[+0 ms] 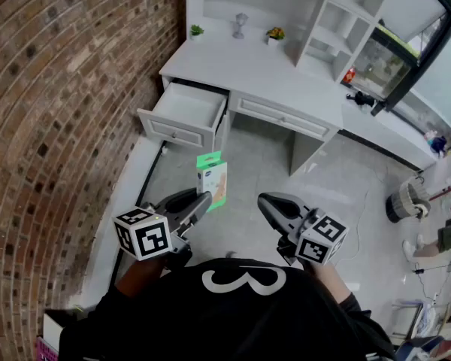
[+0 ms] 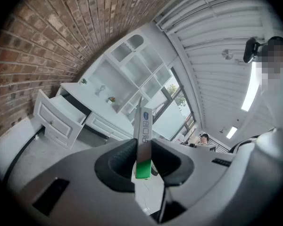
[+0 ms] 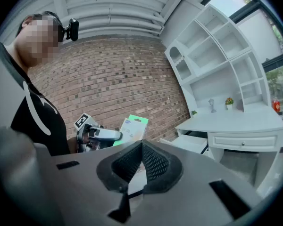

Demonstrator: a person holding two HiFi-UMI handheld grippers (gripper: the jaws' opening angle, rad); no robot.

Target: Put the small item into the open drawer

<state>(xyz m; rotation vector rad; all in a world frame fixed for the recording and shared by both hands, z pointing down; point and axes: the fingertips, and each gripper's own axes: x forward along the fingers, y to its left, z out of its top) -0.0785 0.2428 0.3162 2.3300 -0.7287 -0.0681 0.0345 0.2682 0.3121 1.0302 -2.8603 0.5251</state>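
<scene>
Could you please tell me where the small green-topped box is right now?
Head view, left of centre: the box is clamped in the left gripper above the floor, short of the open drawer.

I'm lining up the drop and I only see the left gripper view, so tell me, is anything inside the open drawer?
Observer: No. The head view shows the drawer with a bare white bottom.
Operator: And my other hand?
Observer: The right tool has its jaws together, with nothing between them.
Operator: I see my load edge-on only. What's its face like?
Observer: In the right gripper view the box is white with a green strip on top.
</scene>
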